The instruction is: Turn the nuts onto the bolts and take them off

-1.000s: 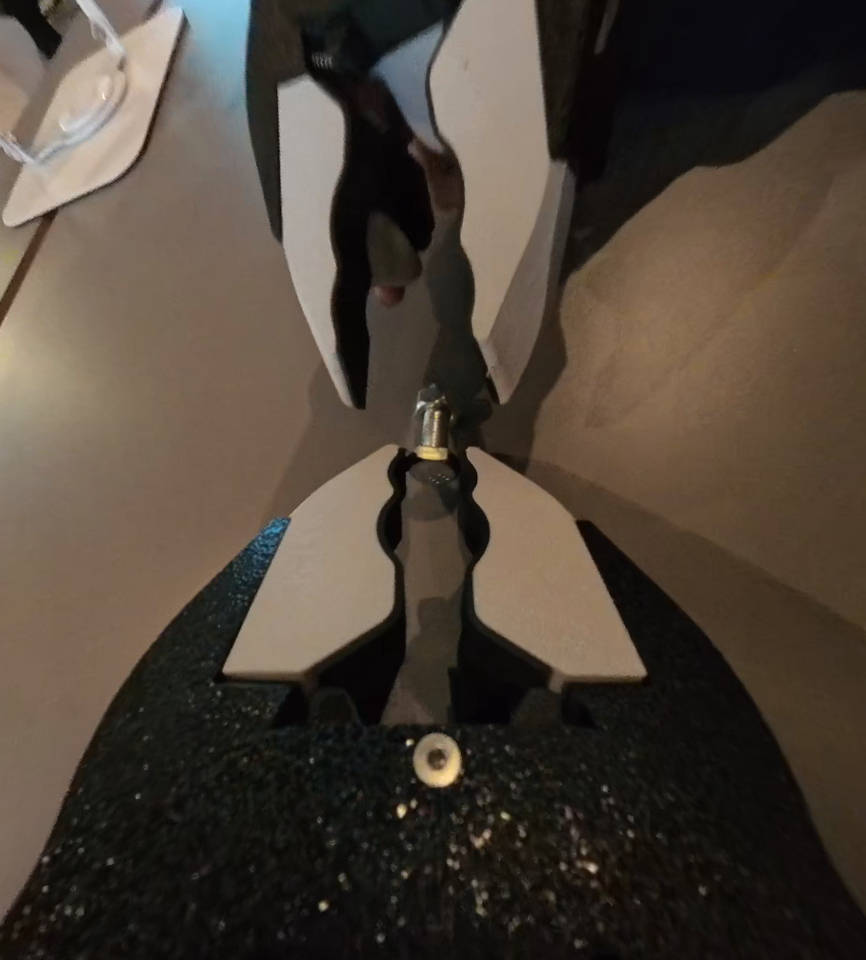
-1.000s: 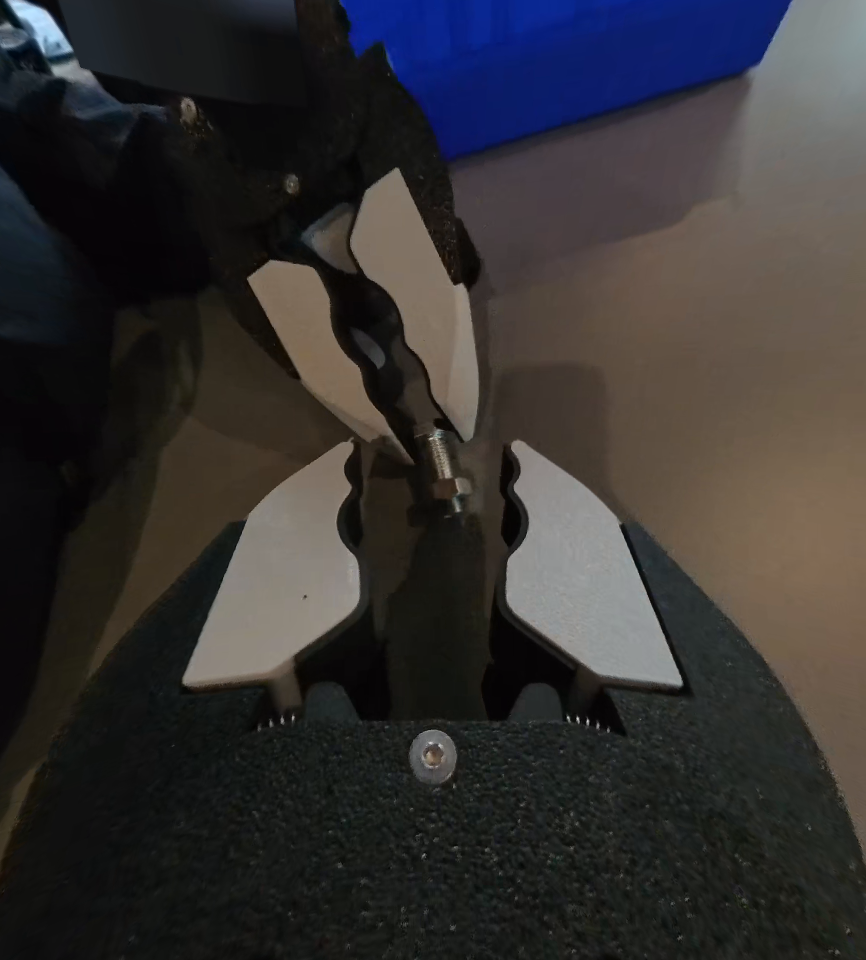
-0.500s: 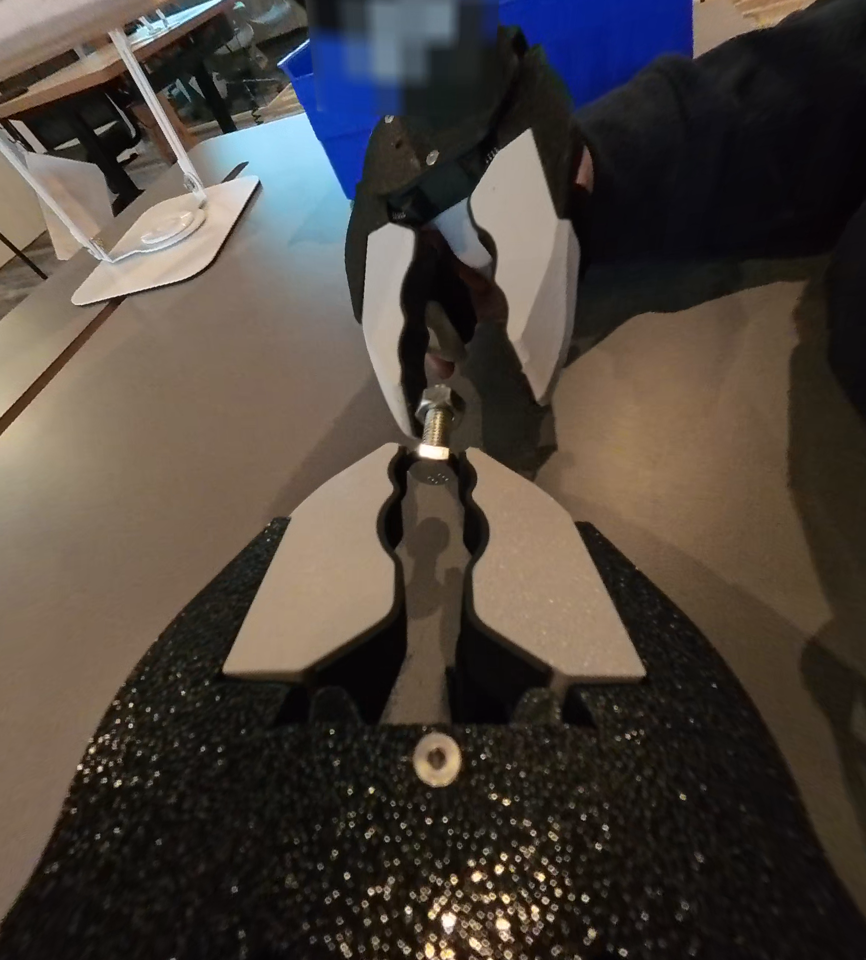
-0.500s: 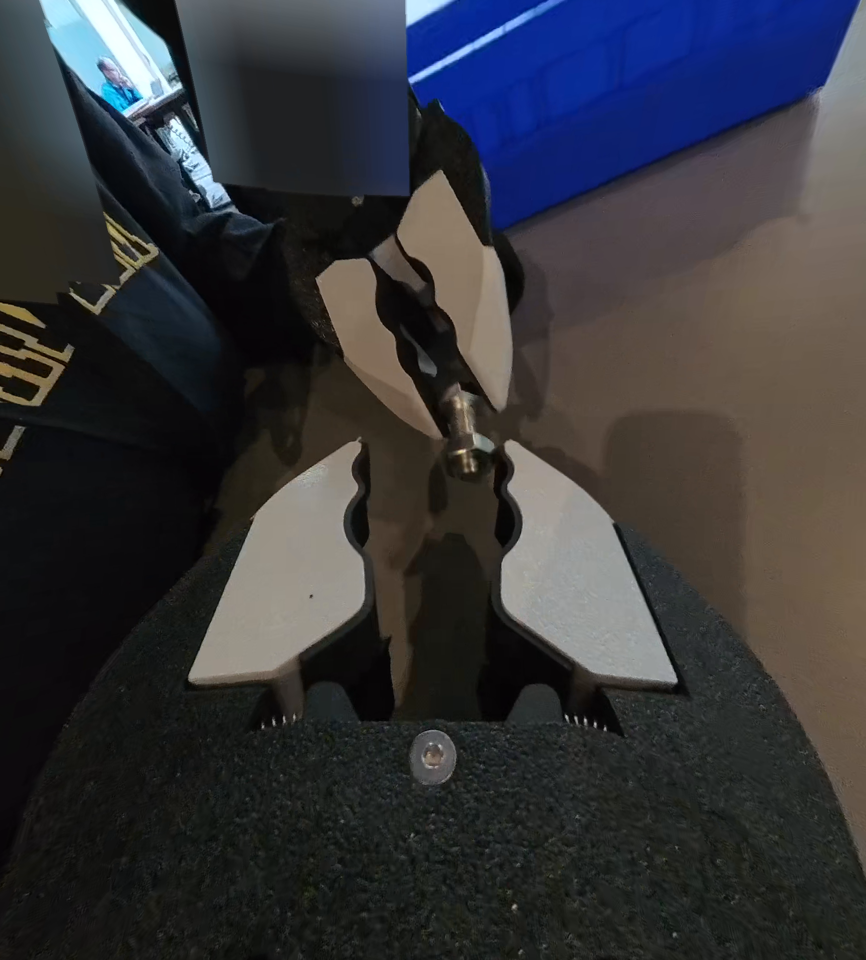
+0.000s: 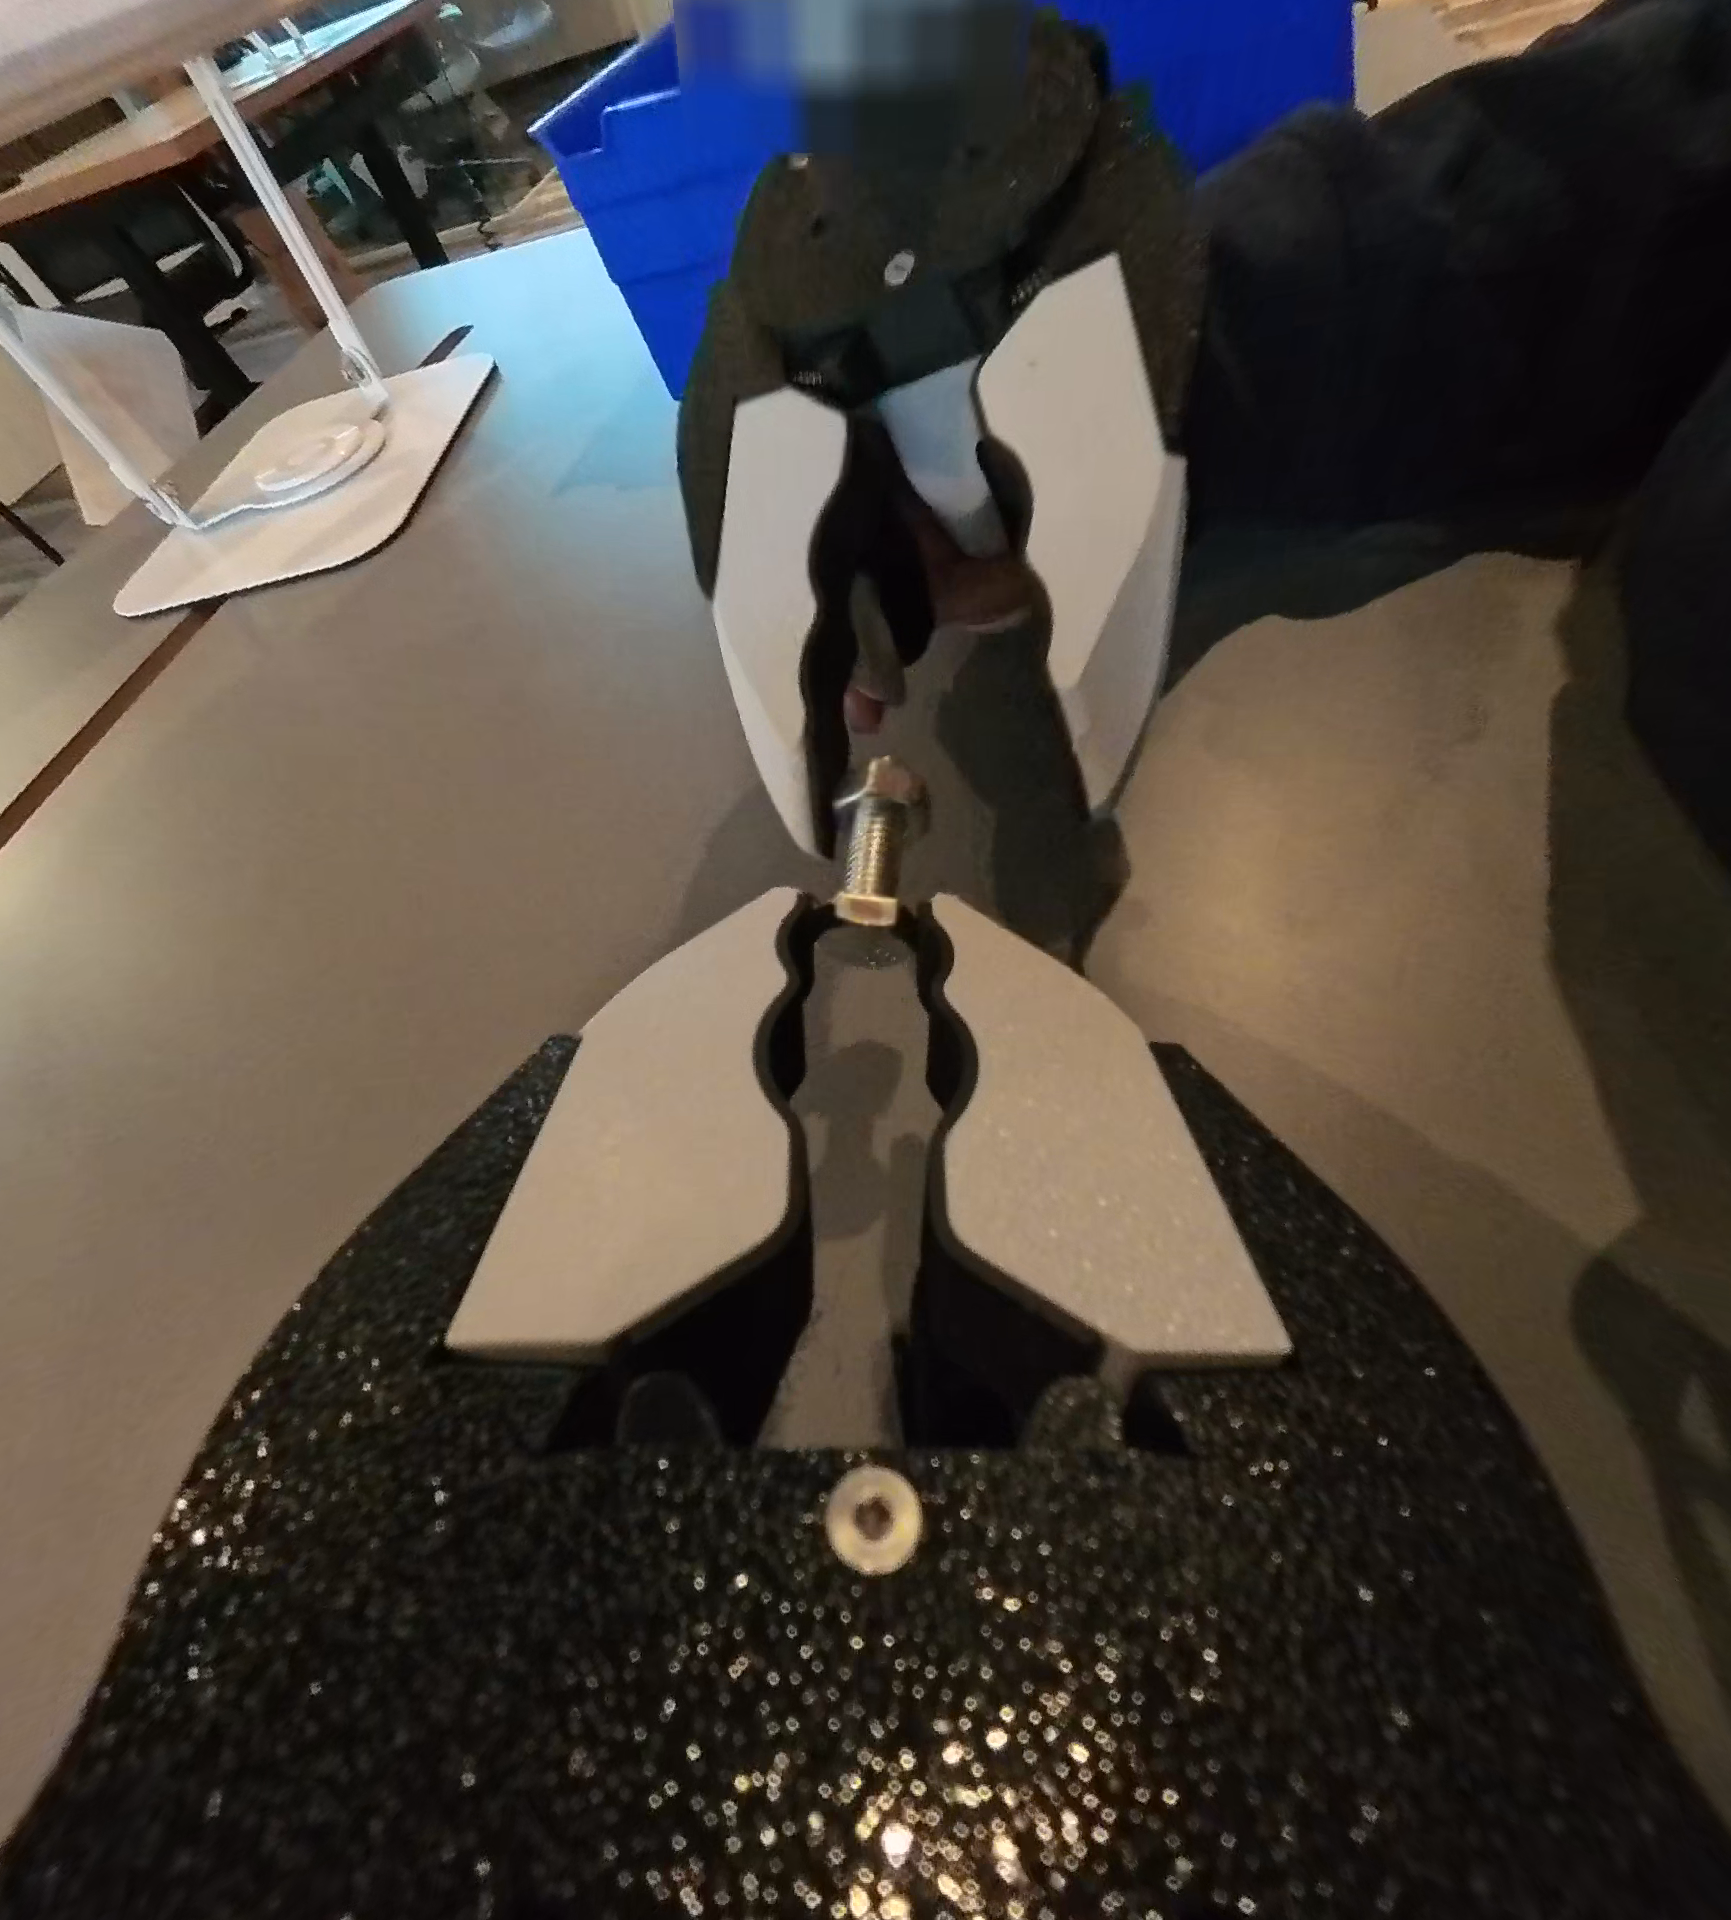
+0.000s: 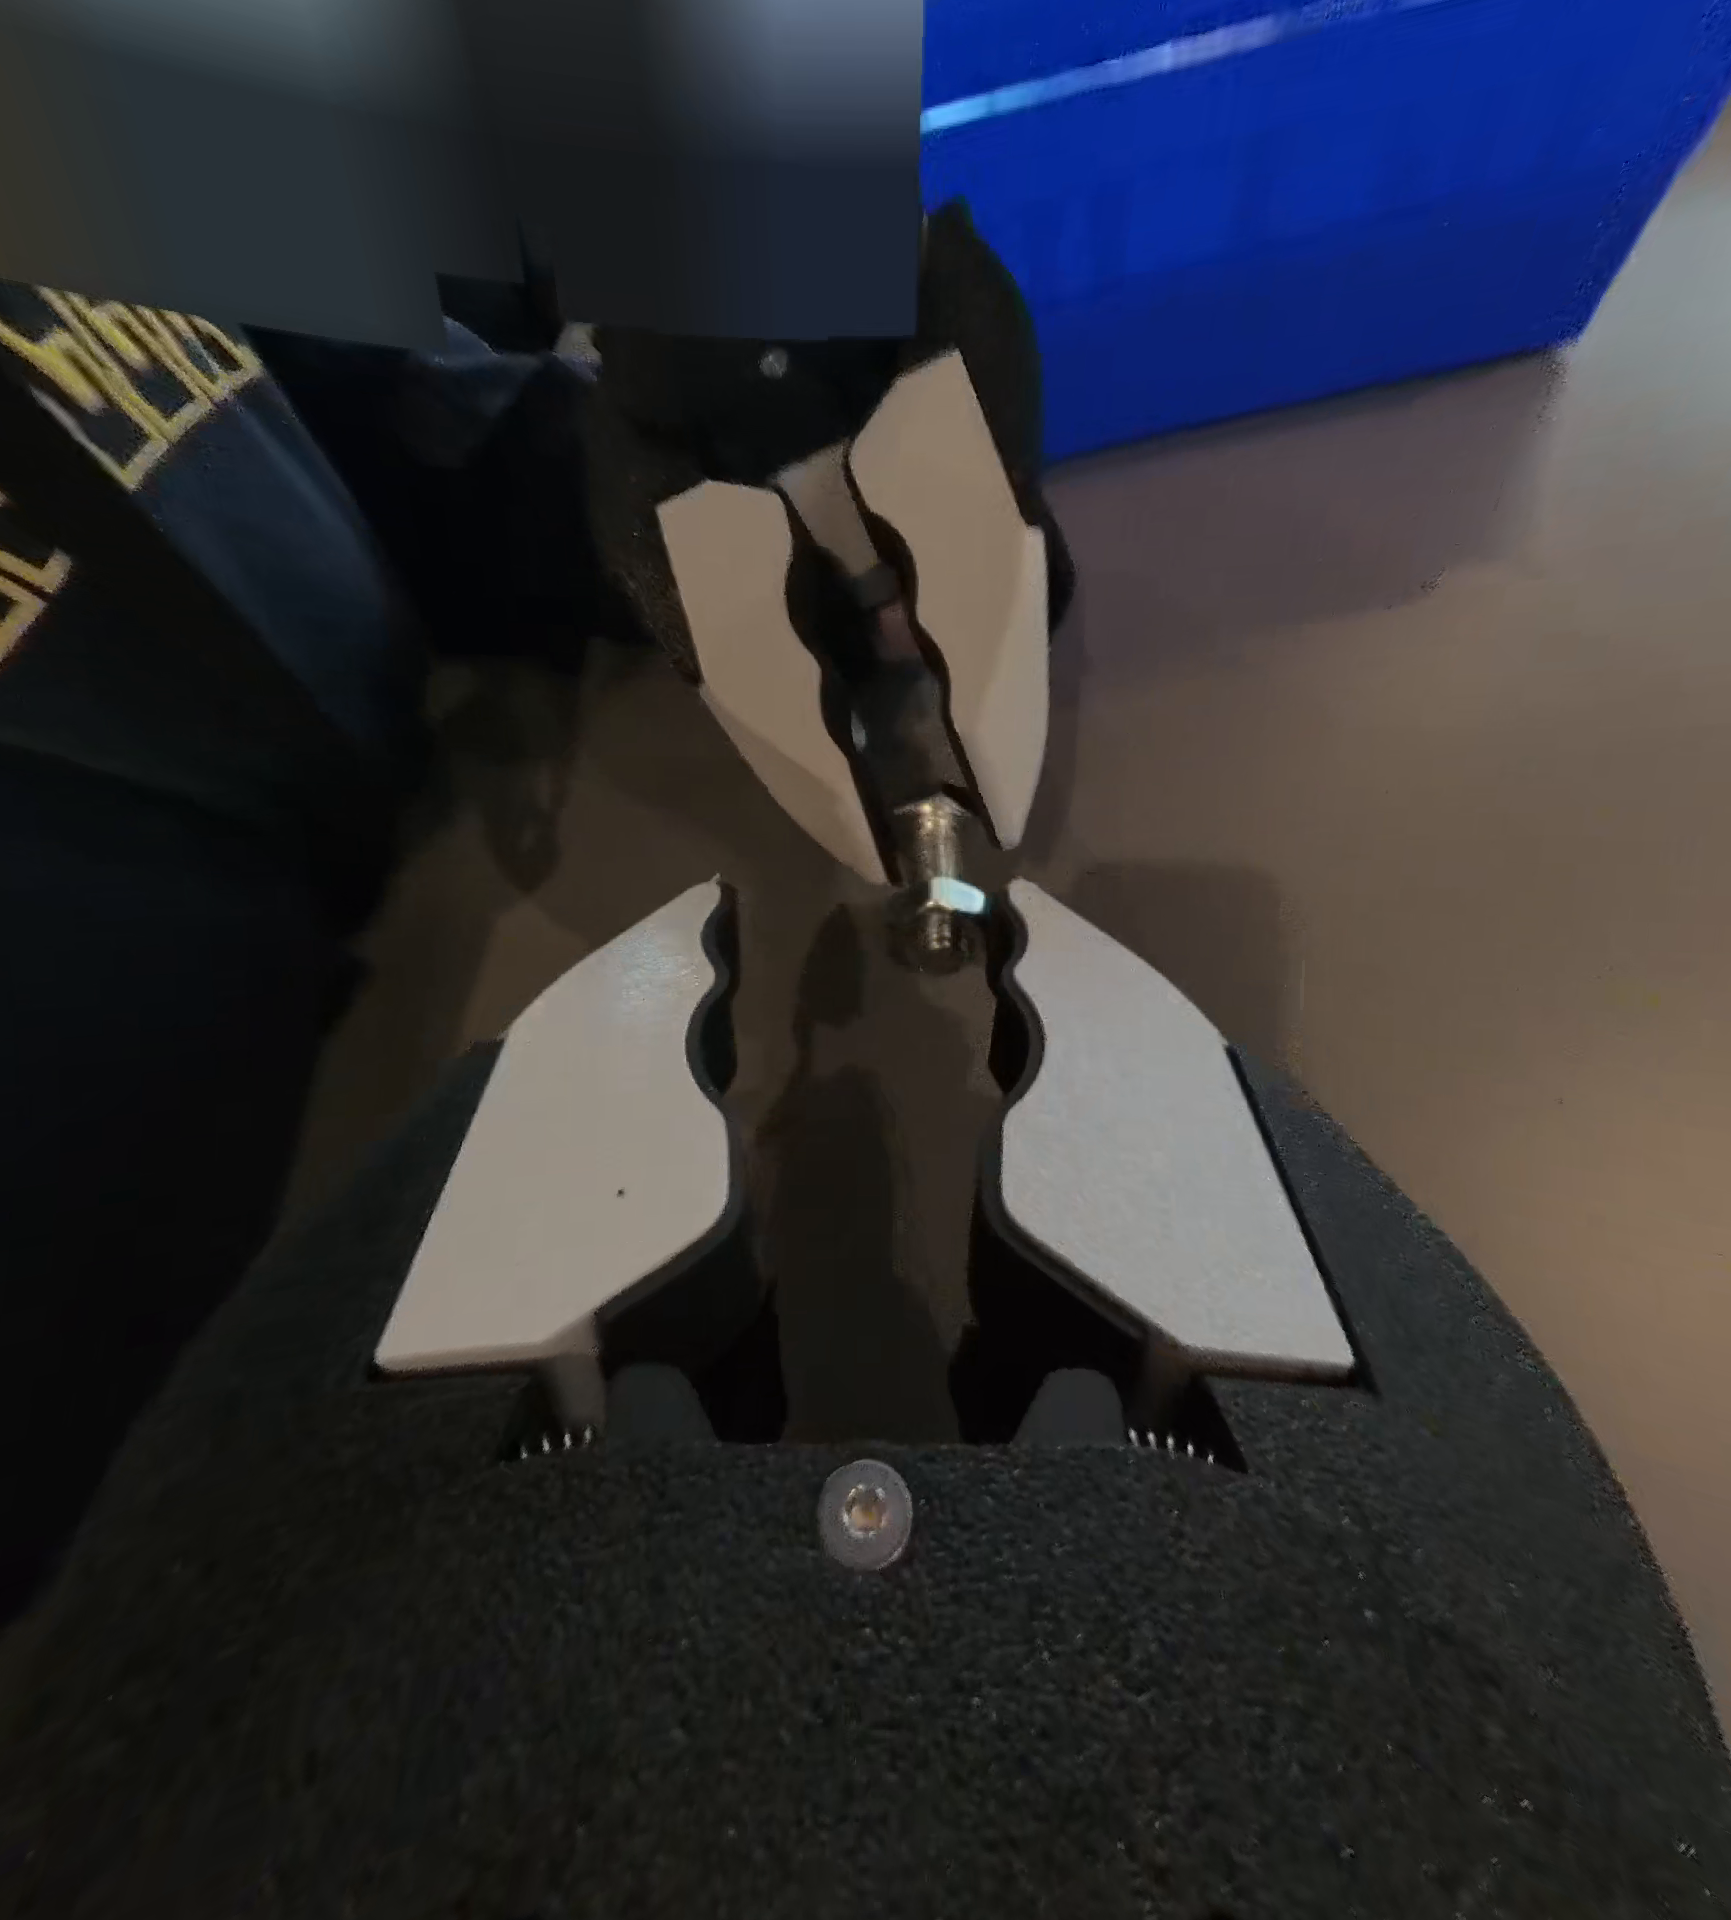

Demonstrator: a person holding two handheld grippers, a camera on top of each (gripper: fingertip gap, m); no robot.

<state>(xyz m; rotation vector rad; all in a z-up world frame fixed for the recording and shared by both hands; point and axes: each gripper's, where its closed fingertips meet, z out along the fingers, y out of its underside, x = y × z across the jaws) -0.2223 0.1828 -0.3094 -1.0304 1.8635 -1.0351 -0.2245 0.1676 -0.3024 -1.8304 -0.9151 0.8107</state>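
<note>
The left gripper is squeezed shut on the head of the bolt and holds it up in the air, above the middle of the grey table and not touching it. The bolt's thread sticks out toward the right gripper. A nut sits near the free end of the thread. The right gripper has its fingers spread wide apart and holds nothing. The nut is just beside one of its fingertips and may touch it; the other fingertip is well apart from it. The step now looks like getting a new grip on the nut to turn it again. To do it well, the person should move the right gripper sideways so the nut sits in the middle between the fingers, then close on its flat sides. The left gripper should hold the bolt steady and straight, so the nut does not jam or slip. A blue bin stands at the far edge of the table.
</note>
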